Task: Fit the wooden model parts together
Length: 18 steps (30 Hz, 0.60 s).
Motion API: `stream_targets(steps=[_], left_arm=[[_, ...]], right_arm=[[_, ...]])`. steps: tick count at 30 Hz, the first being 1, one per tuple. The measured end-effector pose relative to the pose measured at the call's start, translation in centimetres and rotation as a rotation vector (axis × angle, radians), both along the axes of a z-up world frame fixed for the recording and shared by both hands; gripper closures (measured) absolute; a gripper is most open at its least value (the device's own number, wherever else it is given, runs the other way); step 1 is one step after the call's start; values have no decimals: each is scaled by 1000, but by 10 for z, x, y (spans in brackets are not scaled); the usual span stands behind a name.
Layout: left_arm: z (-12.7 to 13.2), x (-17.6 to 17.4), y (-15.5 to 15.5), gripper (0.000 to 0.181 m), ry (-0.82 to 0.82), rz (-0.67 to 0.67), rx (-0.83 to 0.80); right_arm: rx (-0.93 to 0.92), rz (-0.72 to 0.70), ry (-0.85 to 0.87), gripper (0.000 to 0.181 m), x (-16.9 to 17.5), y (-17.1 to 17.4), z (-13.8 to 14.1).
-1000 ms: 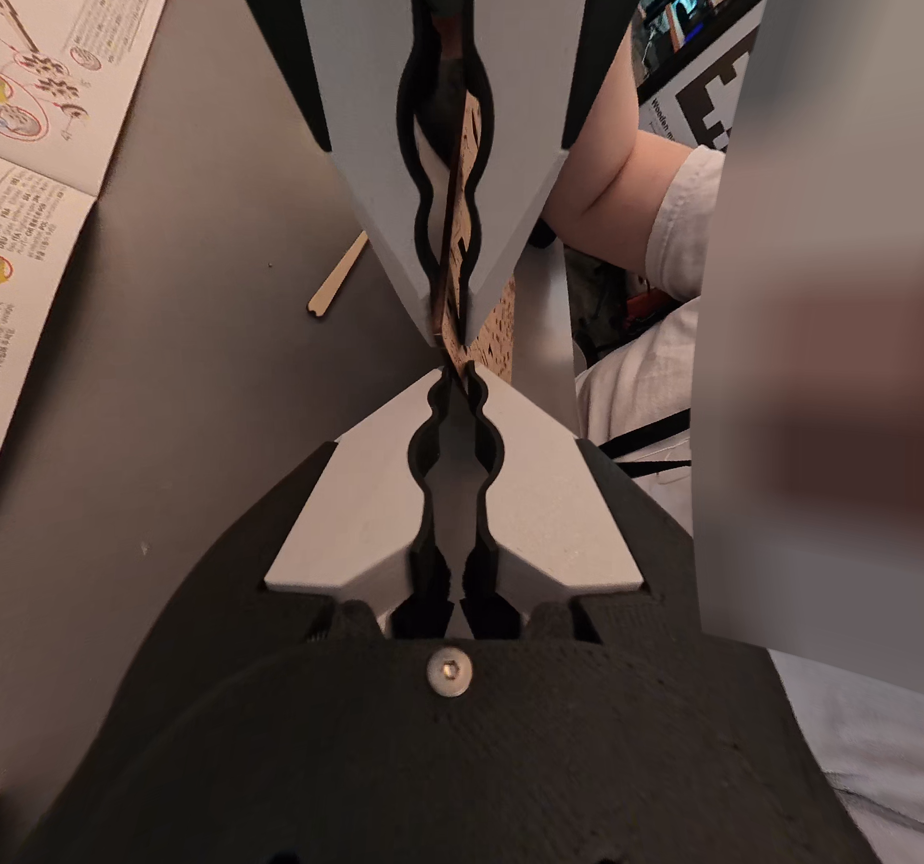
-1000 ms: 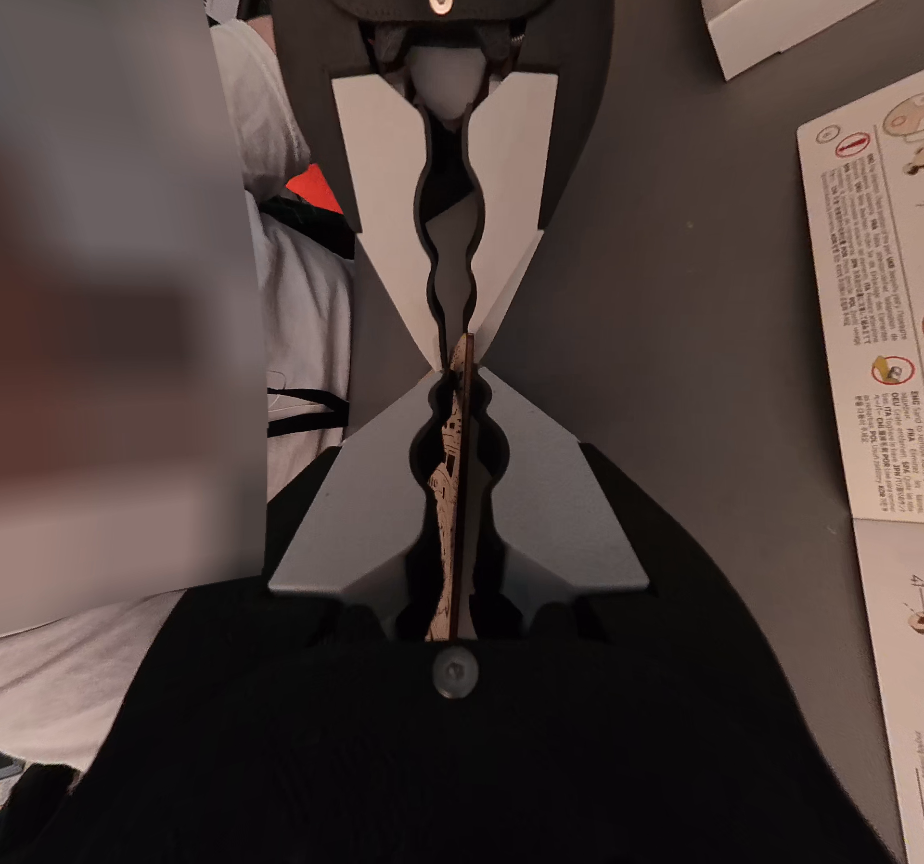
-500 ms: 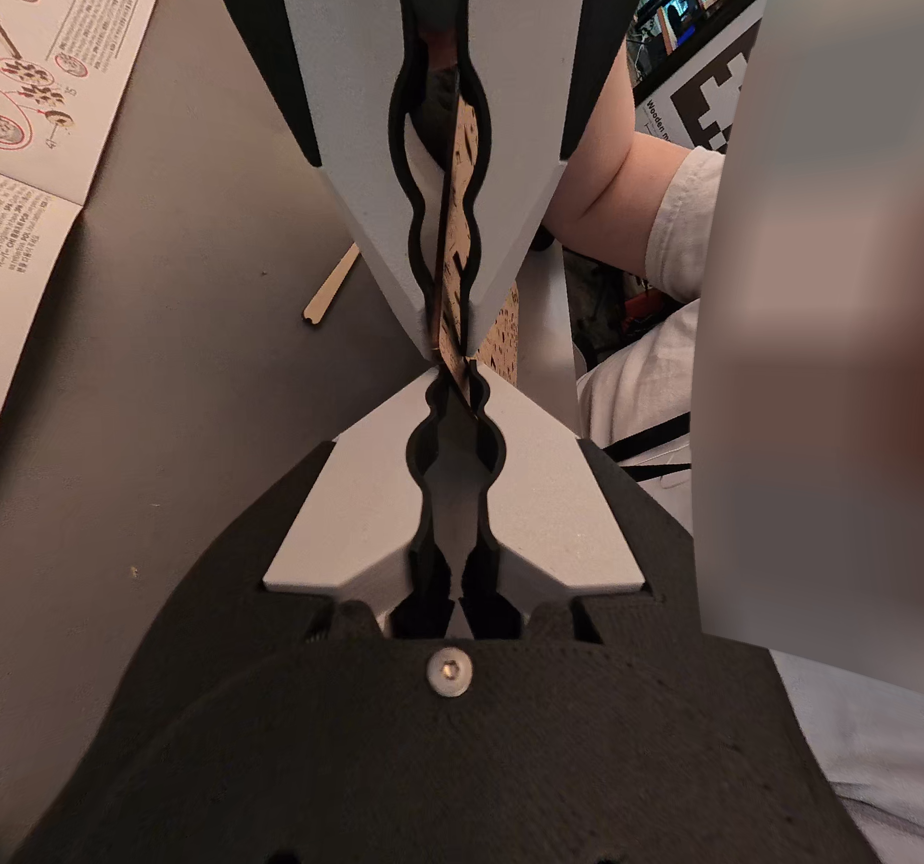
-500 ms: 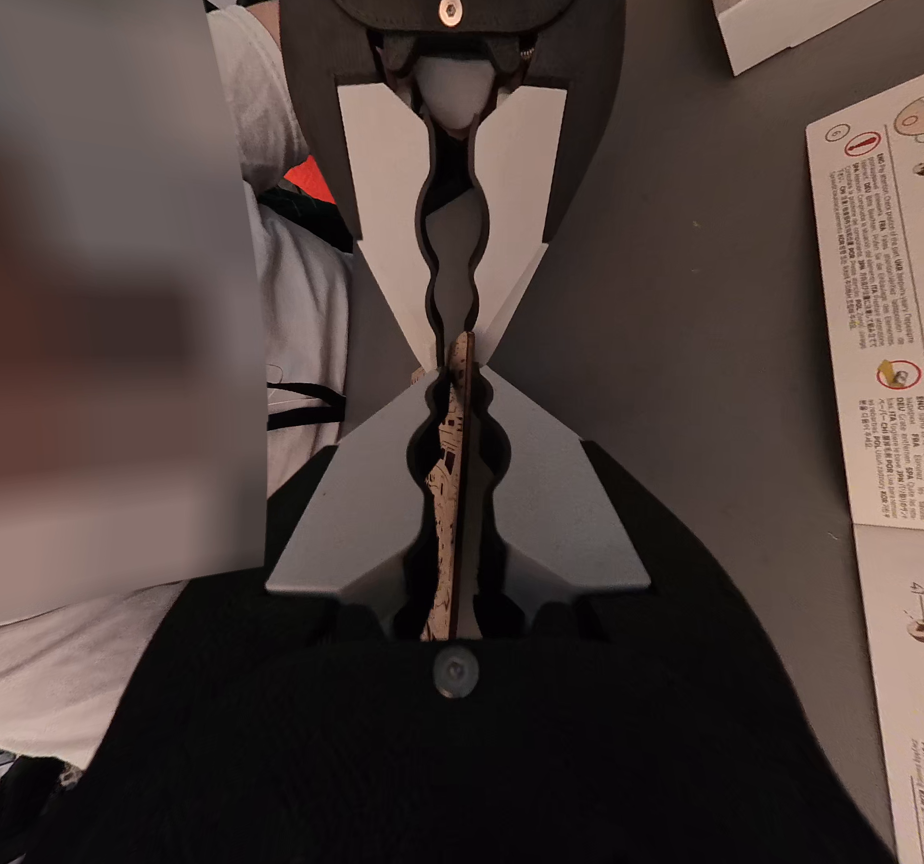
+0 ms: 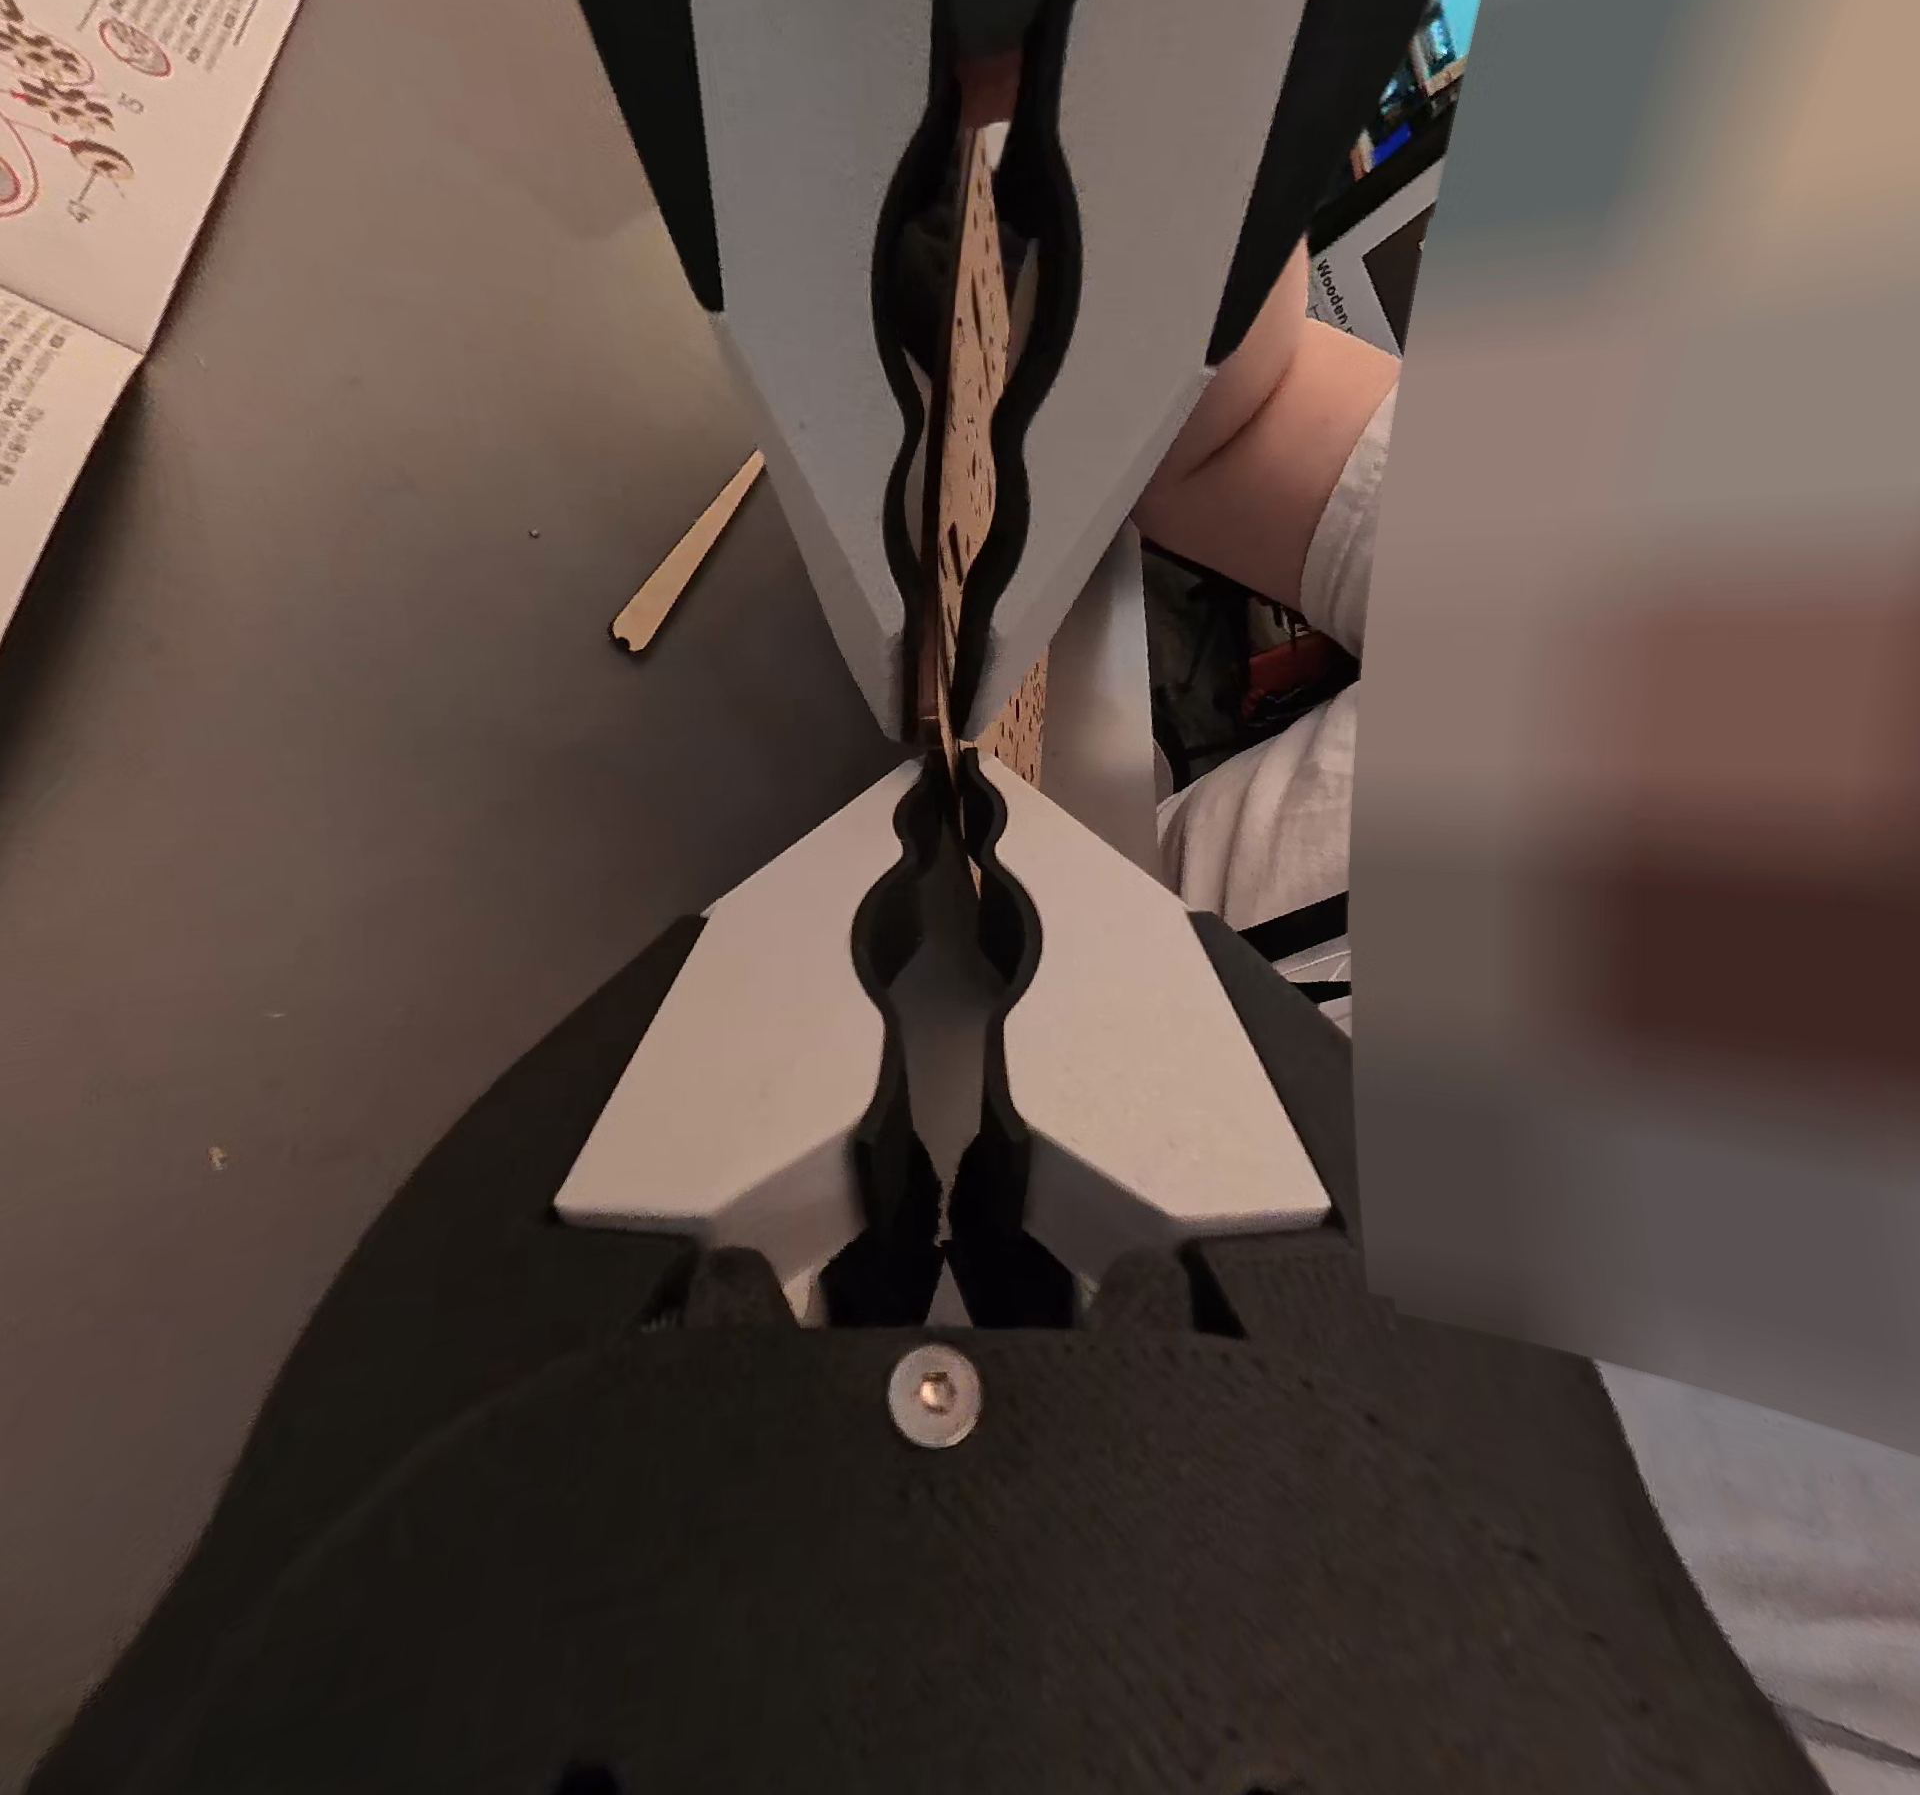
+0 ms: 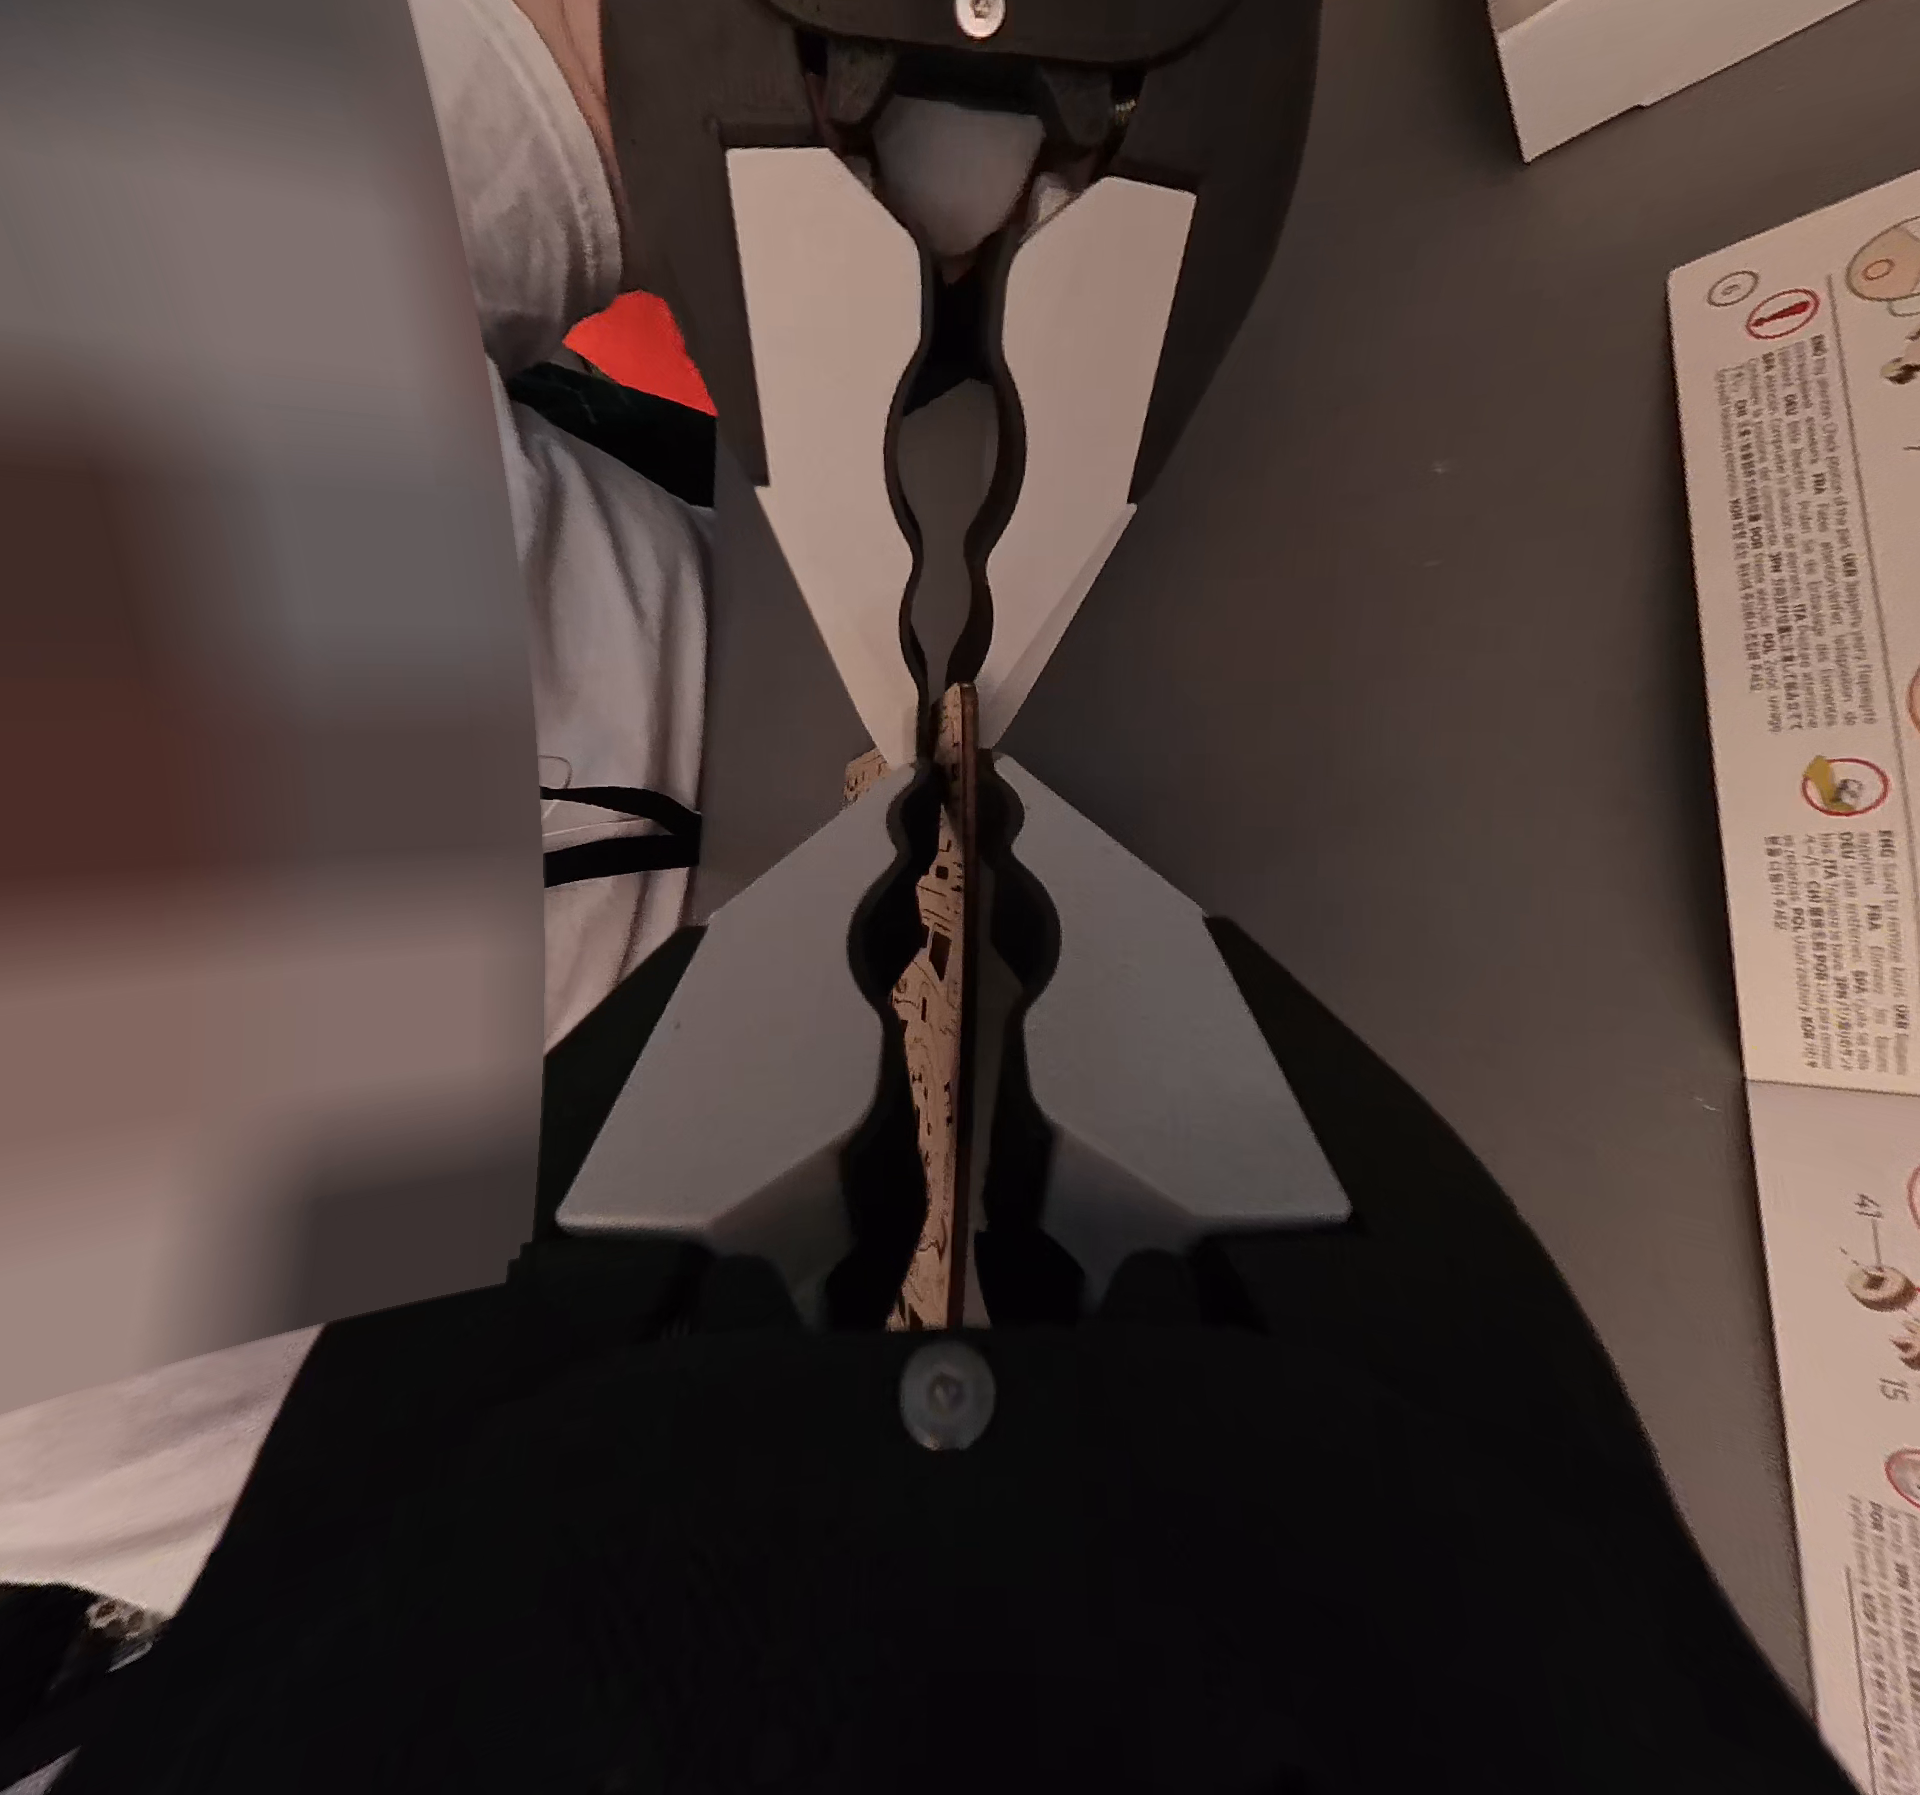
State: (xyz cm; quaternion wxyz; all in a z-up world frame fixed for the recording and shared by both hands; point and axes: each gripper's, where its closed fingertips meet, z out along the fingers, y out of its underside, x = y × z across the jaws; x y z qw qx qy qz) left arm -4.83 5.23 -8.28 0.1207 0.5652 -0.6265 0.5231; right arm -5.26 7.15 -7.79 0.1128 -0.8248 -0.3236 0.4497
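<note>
My right gripper (image 6: 951, 779) is shut on a thin engraved wooden panel (image 6: 940, 1018), held edge-on between its pads. In the left wrist view it comes in from the top (image 5: 935, 727) with the panel (image 5: 971, 395) in it. My left gripper (image 5: 940, 774) meets it tip to tip above the dark table (image 5: 364, 758). Its jaws are closed on a thin wooden edge (image 5: 968, 852) at their tips. In the right wrist view the left gripper (image 6: 951, 696) hangs from the top. A small engraved wooden bit (image 6: 862, 774) shows beside the tips.
A flat wooden stick (image 5: 686, 561) lies on the table to the left. Printed instruction sheets lie at the left (image 5: 125, 31) and at the right (image 6: 1808, 654). A white box (image 6: 1662, 0) sits at the far right. A person's arm (image 5: 1278, 457) and white shirt are close by. The grippers are tip to tip, or close to it.
Both grippers stay shut and tip to tip. The pair has drifted slightly over the table, and the instruction sheet has slid toward the edge of the left wrist view.
</note>
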Motion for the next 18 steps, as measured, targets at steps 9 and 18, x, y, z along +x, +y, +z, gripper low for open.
stream_targets(steps=[9,18], left_arm=[[-1,-1,1,181,18,4,-11],[-1,-3,-5,180,22,-37,-52]], right_arm=[[18,3,-14,175,-1,1,-2],[-18,25,38,175,-3,-4,0]])
